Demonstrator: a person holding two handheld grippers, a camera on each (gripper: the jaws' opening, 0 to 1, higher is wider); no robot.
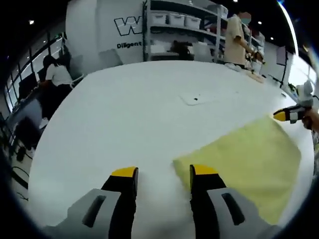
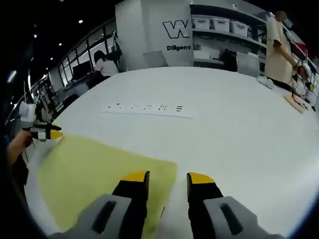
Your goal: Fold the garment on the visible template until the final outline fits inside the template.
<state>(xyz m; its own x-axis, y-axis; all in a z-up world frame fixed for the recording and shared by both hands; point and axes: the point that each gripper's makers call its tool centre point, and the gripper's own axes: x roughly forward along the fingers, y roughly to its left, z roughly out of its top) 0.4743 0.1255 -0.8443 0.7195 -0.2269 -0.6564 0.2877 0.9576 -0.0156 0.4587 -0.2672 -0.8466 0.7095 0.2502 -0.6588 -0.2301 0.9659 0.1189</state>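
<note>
A pale yellow garment (image 1: 244, 164) lies flat on the white table (image 1: 129, 114). In the left gripper view its near corner sits just in front of the right jaw of my left gripper (image 1: 164, 172), which is open with nothing between the jaws. My right gripper (image 1: 289, 115) shows at the garment's far corner, held by a hand. In the right gripper view the garment (image 2: 99, 169) spreads to the left, and its corner lies by the left jaw of my open right gripper (image 2: 168, 177). The left gripper (image 2: 46, 133) hovers at the garment's far left corner.
A small white sheet (image 1: 196, 98) with dark marks lies mid-table, and a printed strip (image 2: 147, 107) shows in the right gripper view. A person (image 1: 238, 37) stands at the table's far right by some items (image 1: 249, 73). Shelves (image 1: 179, 30) with bins stand behind.
</note>
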